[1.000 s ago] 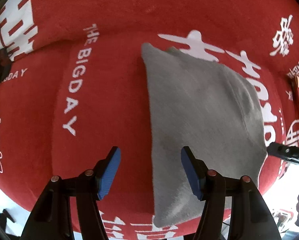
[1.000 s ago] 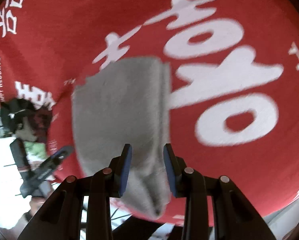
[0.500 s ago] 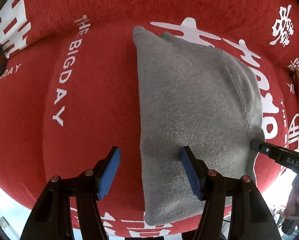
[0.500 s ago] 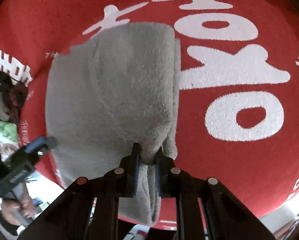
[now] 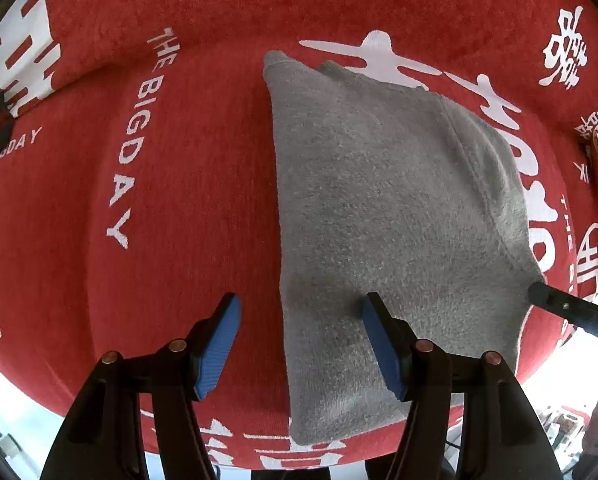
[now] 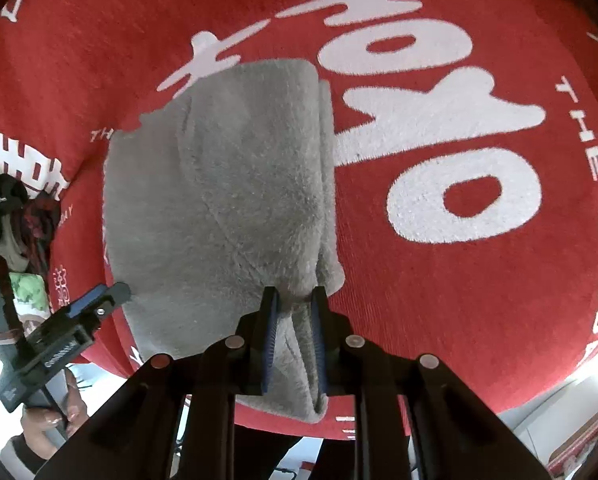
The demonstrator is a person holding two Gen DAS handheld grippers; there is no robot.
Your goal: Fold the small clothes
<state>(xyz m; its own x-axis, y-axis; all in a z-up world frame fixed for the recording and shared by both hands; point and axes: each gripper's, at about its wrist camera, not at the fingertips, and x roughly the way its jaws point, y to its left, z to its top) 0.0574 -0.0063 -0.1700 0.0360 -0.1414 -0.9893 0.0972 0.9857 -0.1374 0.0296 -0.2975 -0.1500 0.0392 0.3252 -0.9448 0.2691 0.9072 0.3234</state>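
Folding is in progress: the grey garment (image 5: 387,216) lies flat on the red cloth (image 5: 187,184) over the surface, and the right gripper (image 6: 294,320) pinches its near right edge, jaws opening slightly with fabric between them. The left gripper (image 5: 301,344) hovers with jaws wide and empty astride the left edge; next, I think, it must close on that edge so both can lift together.

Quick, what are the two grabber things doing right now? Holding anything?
Left gripper: open and empty, hanging over the edge of the grey cloth.
Right gripper: pinching a fold of the grey cloth, though its jaws are opening slightly.
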